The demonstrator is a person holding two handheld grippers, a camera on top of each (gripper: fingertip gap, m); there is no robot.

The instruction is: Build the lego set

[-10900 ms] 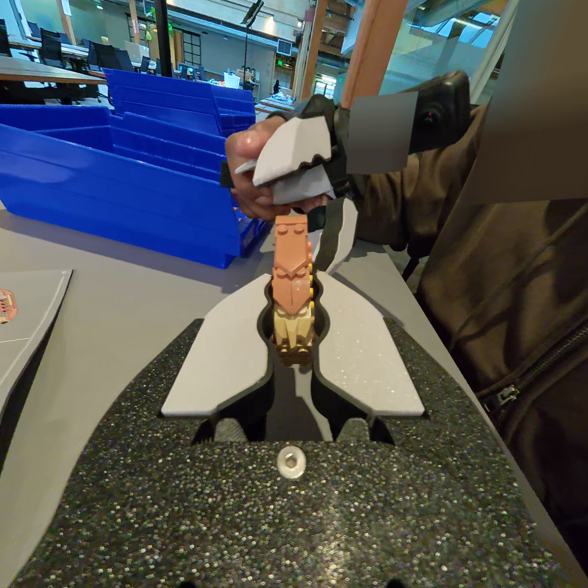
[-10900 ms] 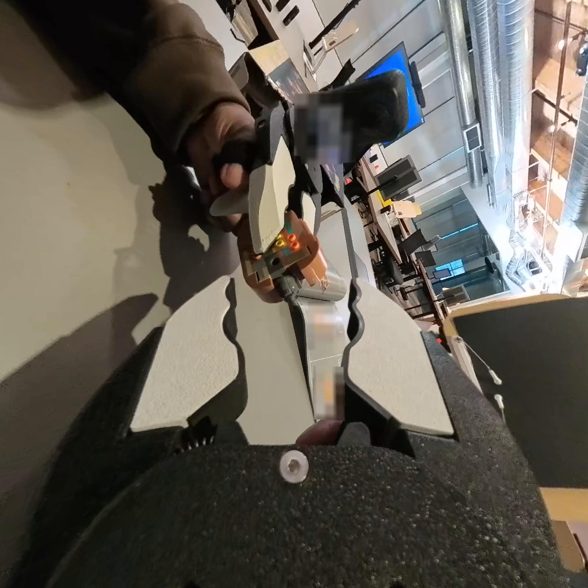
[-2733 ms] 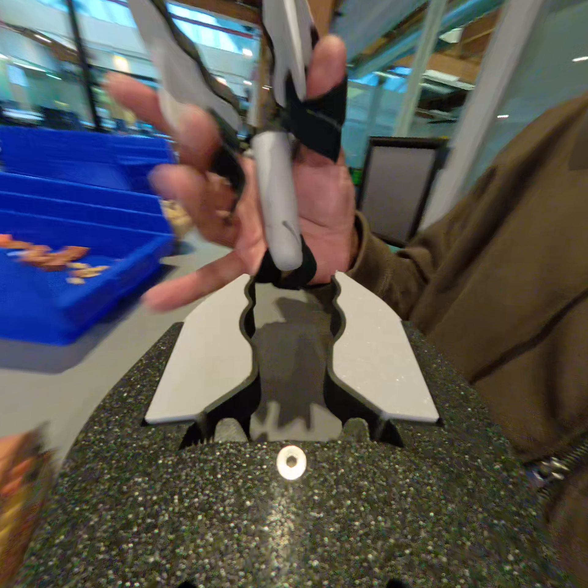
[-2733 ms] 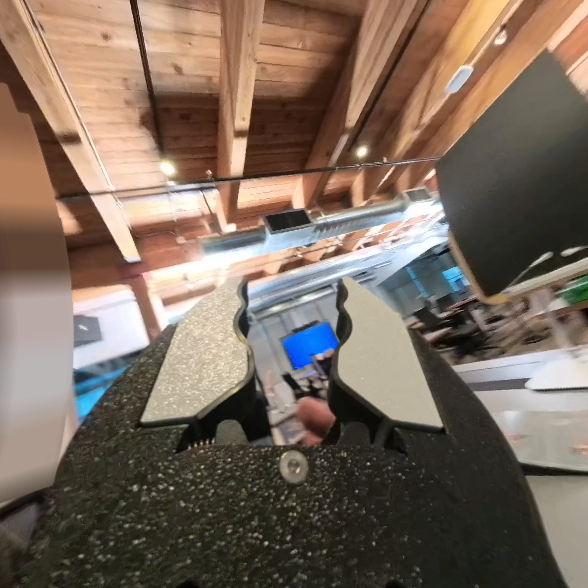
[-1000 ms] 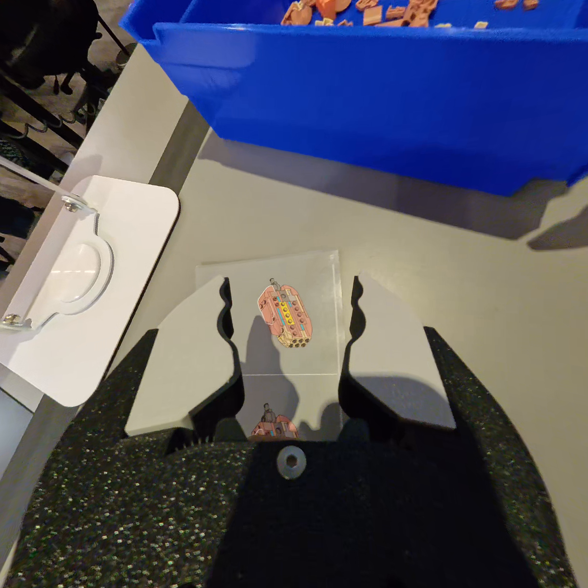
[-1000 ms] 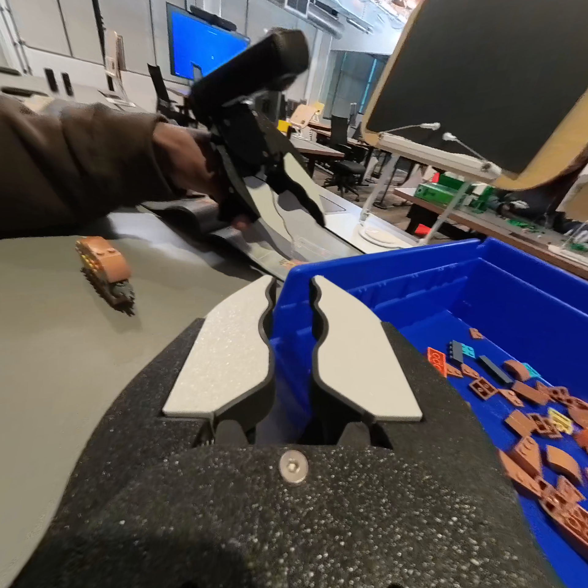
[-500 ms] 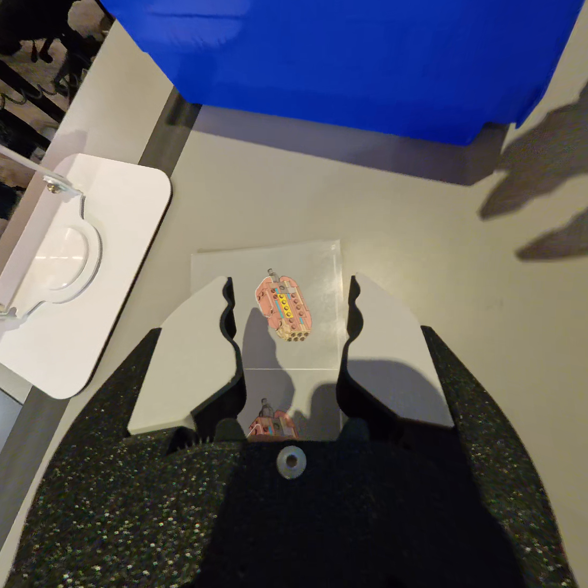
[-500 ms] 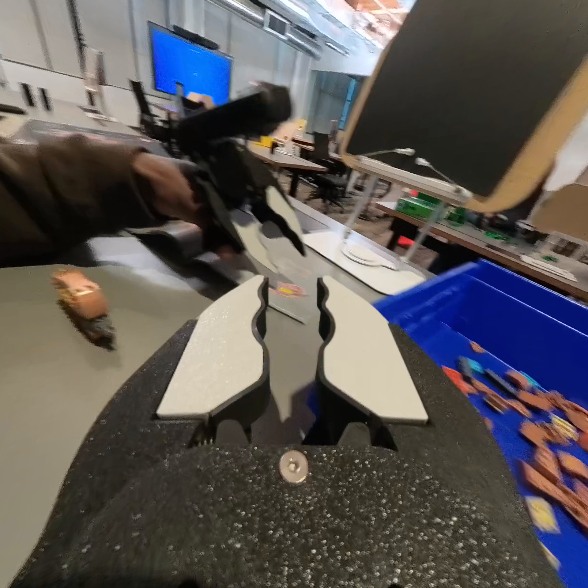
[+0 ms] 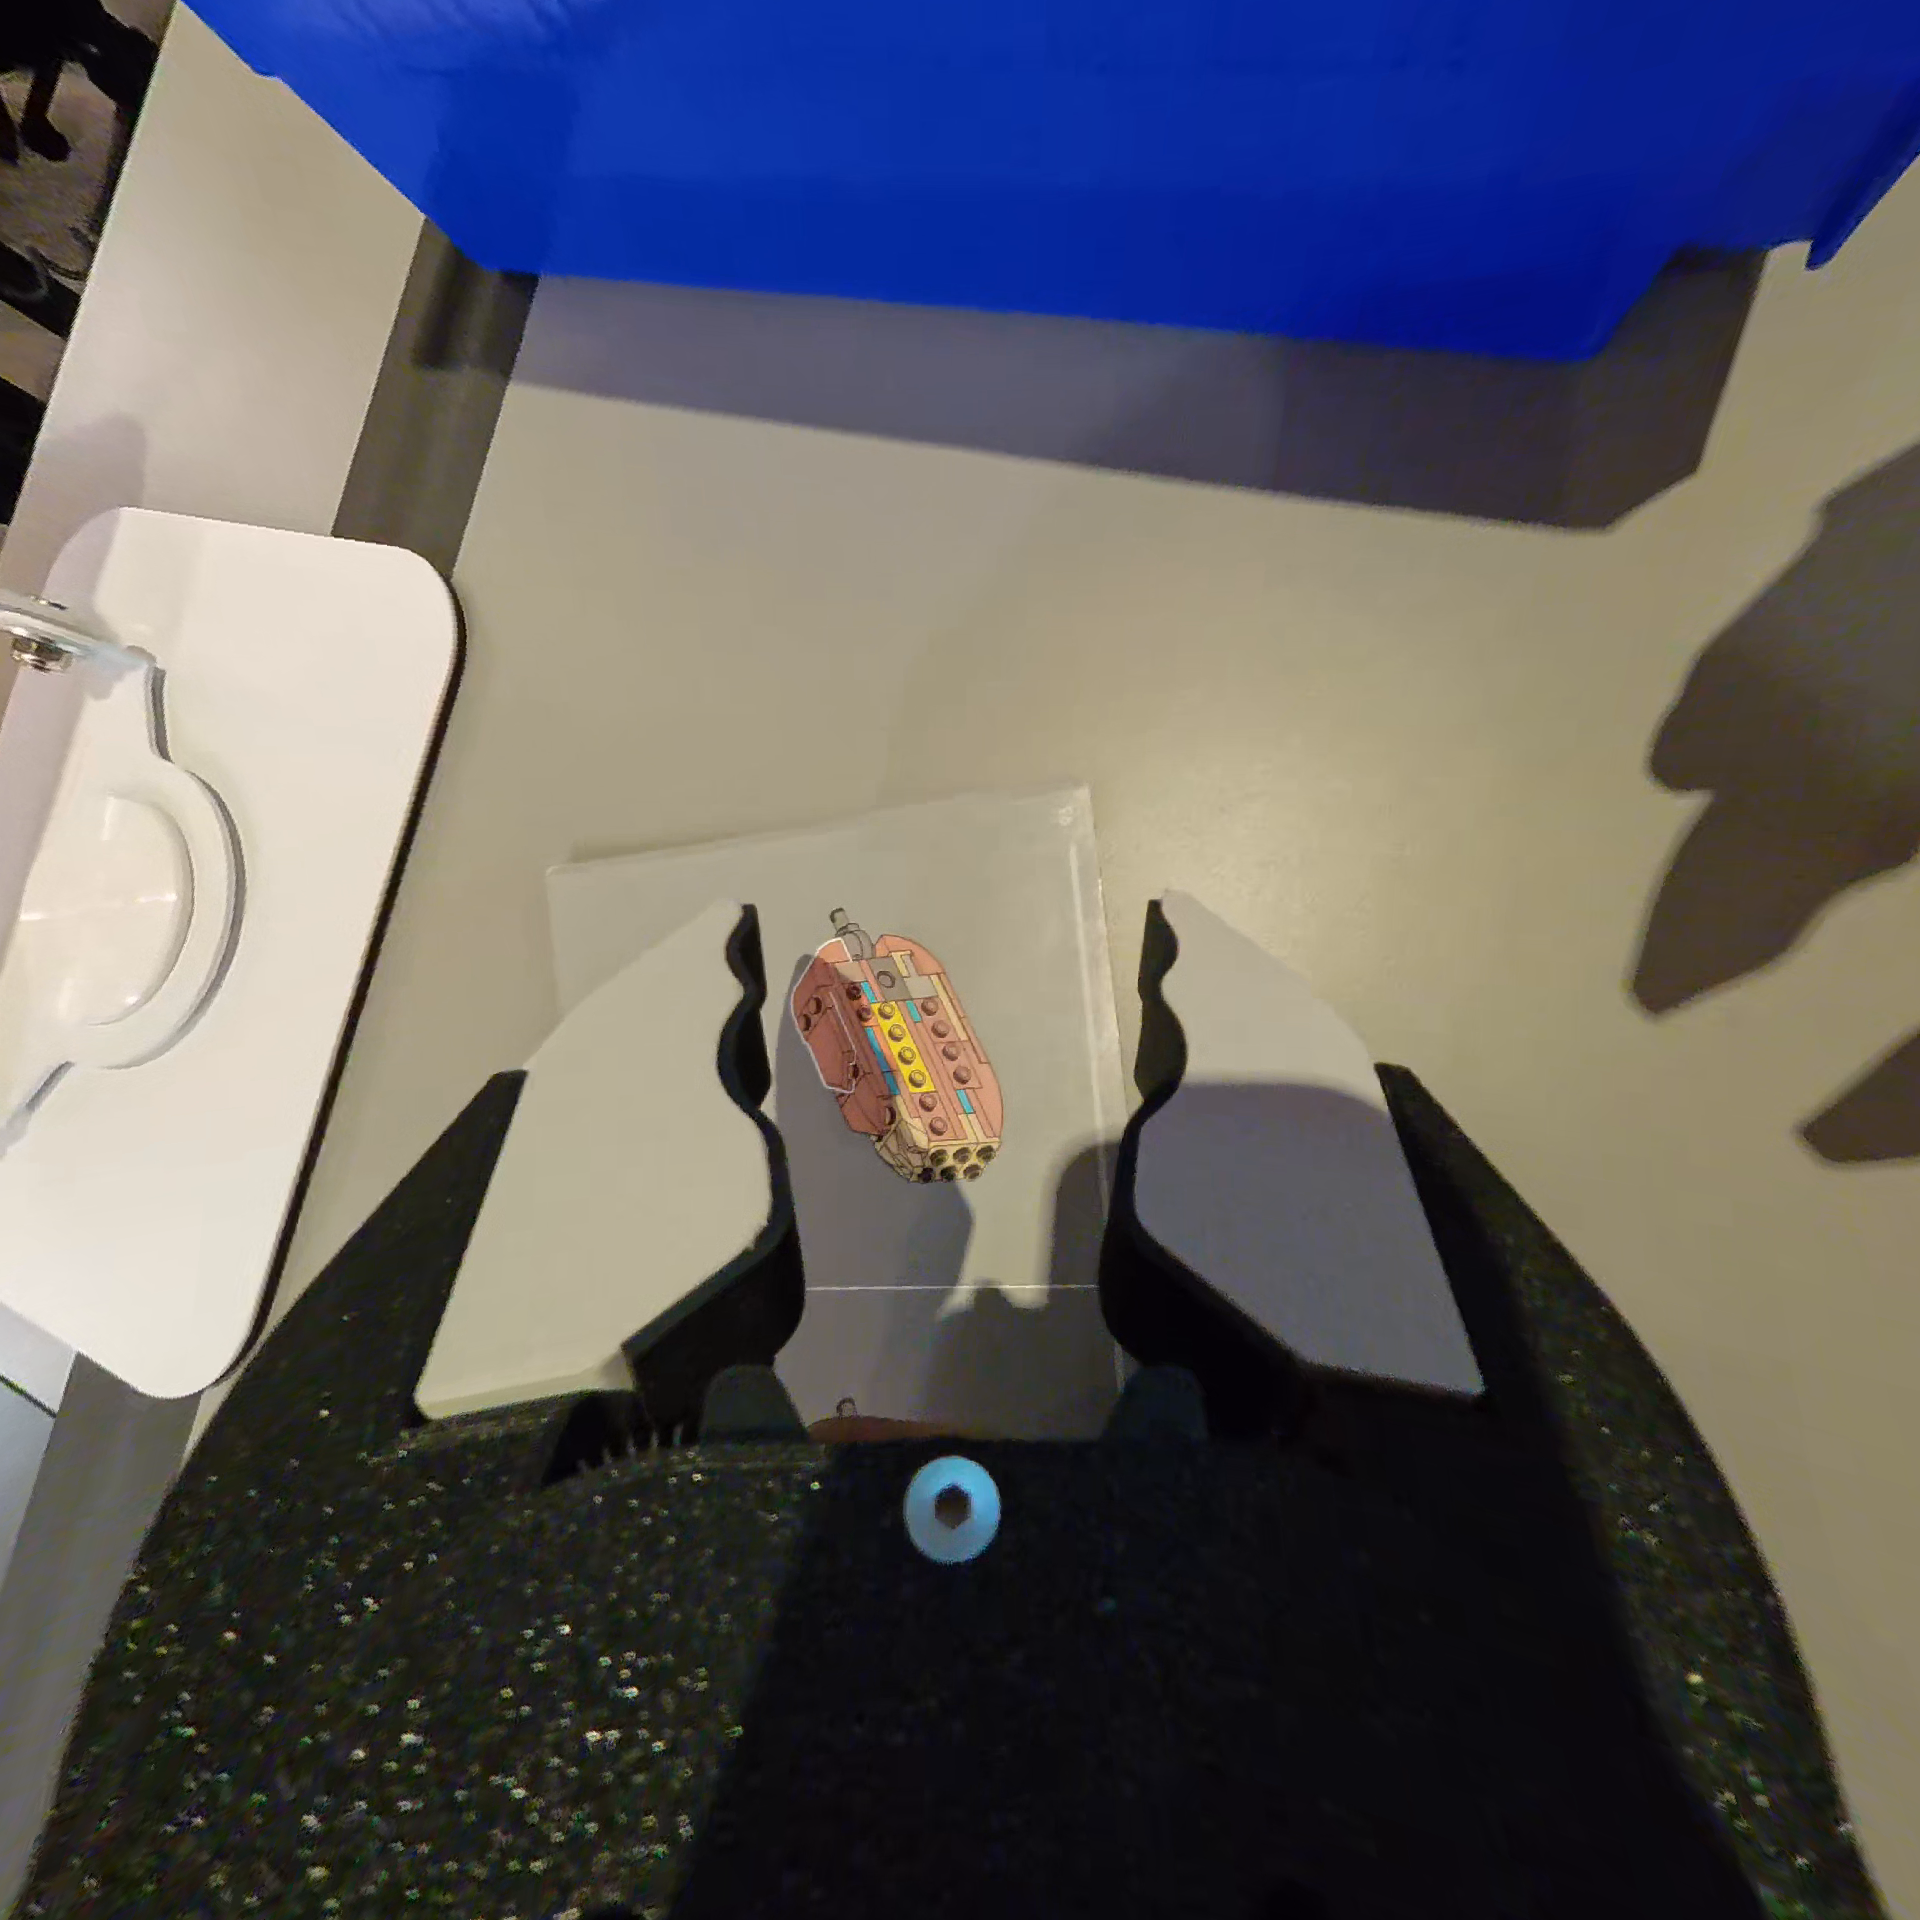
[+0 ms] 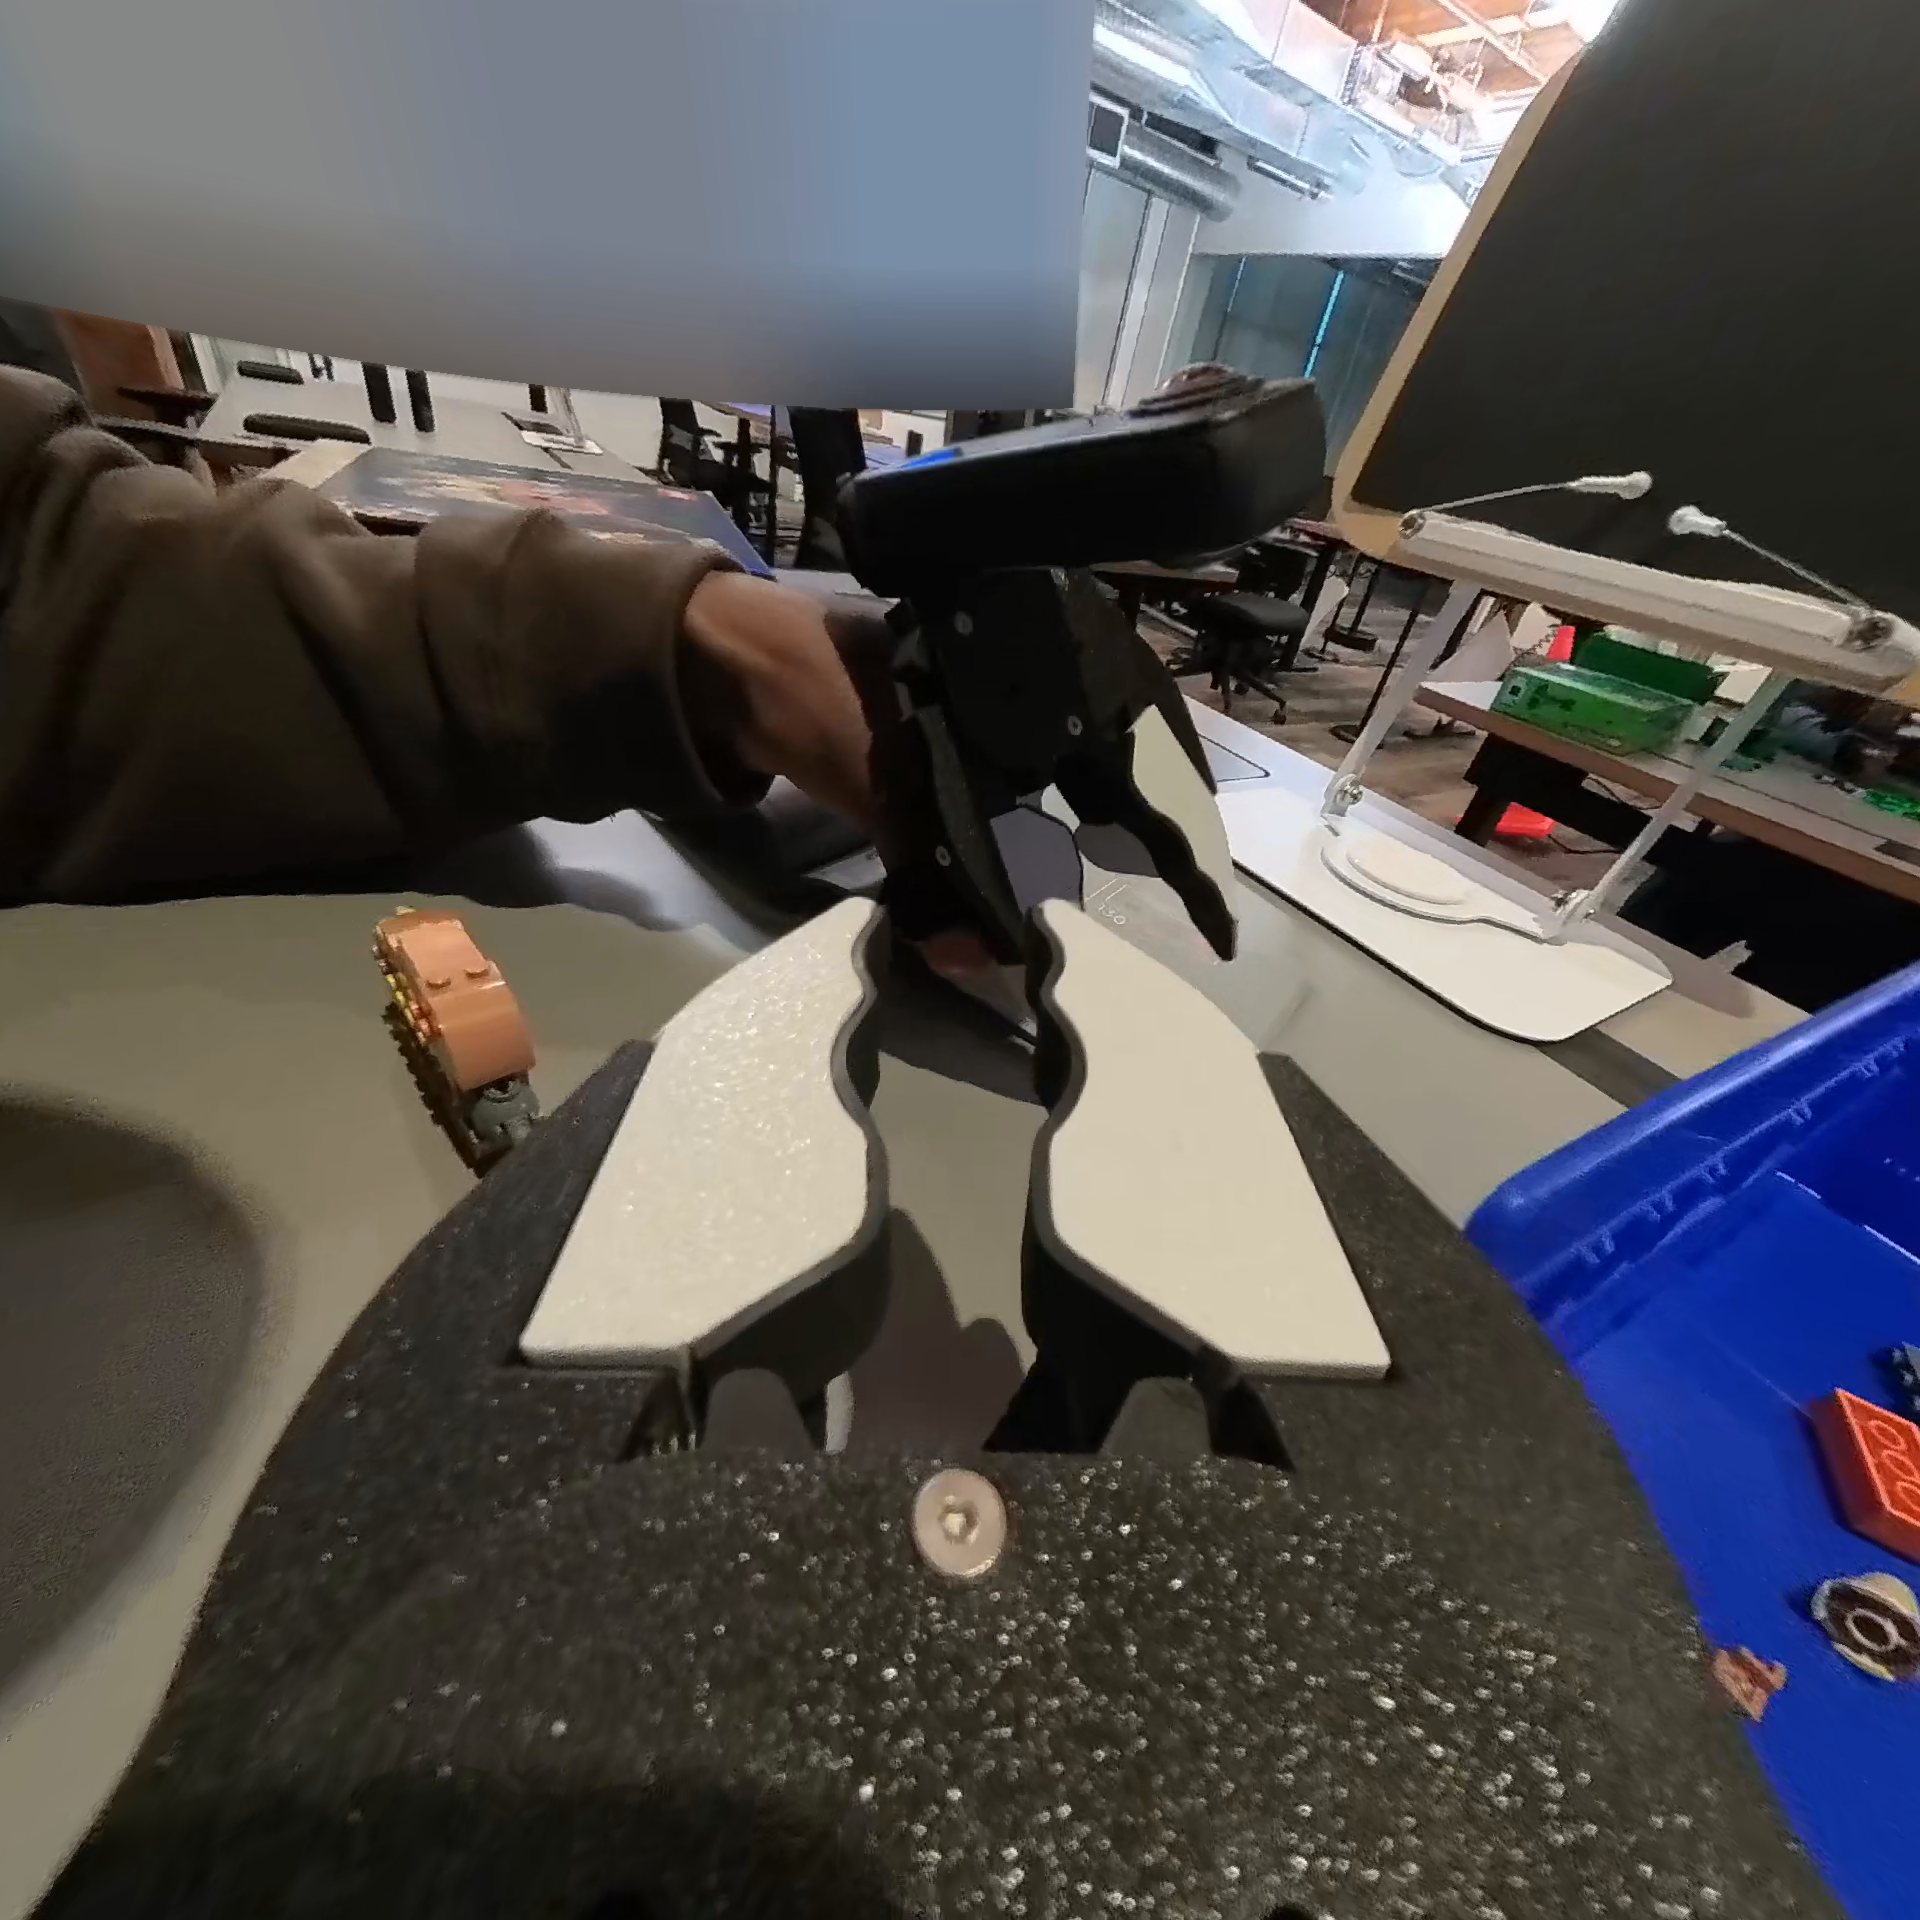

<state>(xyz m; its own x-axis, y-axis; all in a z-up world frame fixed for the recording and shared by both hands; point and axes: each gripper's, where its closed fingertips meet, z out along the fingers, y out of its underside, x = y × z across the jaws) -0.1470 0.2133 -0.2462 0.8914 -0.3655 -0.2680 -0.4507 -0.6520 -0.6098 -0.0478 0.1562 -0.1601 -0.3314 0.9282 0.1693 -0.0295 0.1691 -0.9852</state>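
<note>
Your part-built lego model (image 10: 452,1023), a rounded brown hull with yellow and grey pieces along its underside, lies on its side on the grey table (image 10: 208,1039), free of both tools and just left of your right gripper (image 10: 956,987). That gripper holds nothing; its grey fingers (image 10: 727,1143) stand a narrow gap apart above the tabletop. To its right sits the blue bin (image 10: 1662,1247), with an orange brick (image 10: 1870,1486) and a few other loose pieces on its floor.

Your left gripper (image 9: 948,935) points down over the instruction sheet (image 9: 1039,862), which lies flat on the table just in front of the blue bin (image 9: 1039,156). Its fingers (image 9: 623,1143) are spread wide with nothing between them, framing the printed picture of the model (image 9: 899,1049). In the right wrist view the same tool (image 10: 1101,883) shows in your left hand (image 10: 790,696), brown sleeve (image 10: 312,675) behind it. A white stand base (image 9: 208,935) with a clear bracket rests left of the sheet.
</note>
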